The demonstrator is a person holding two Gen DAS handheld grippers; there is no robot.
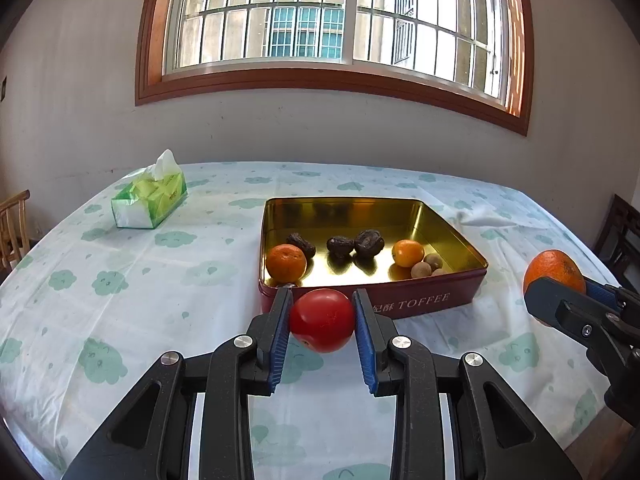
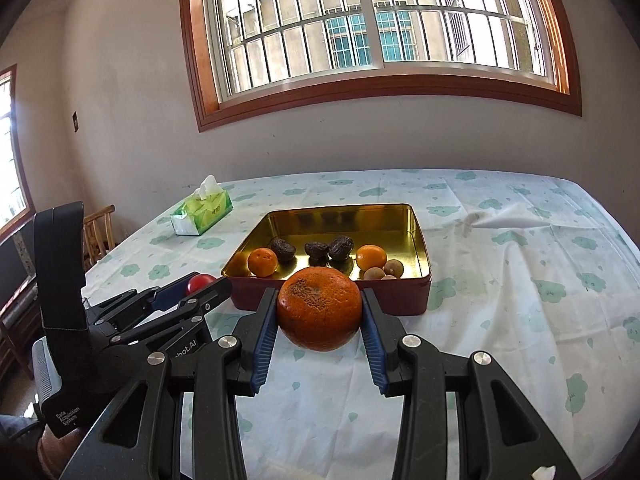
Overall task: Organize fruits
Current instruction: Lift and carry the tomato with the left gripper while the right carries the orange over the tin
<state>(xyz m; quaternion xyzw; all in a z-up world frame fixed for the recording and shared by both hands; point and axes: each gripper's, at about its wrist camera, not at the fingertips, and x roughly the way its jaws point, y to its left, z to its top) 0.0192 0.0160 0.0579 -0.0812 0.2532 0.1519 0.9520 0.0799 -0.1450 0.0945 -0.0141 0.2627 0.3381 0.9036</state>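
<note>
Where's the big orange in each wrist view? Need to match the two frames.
Left wrist: big orange at the right edge, gripped by the right gripper, right of the toffee tin.
Right wrist: big orange centre frame between the blue fingers, in front of the tin's near wall.
Shared landmark: the green tissue pack, beyond the tin to its left.

A tin (image 1: 420, 304) is set mid-tabletop (image 1: 160, 300), fruits (image 1: 340, 246) lying inside it along the near wall. A tissue pack (image 1: 150, 198) is placed behind it, leftward.
</note>
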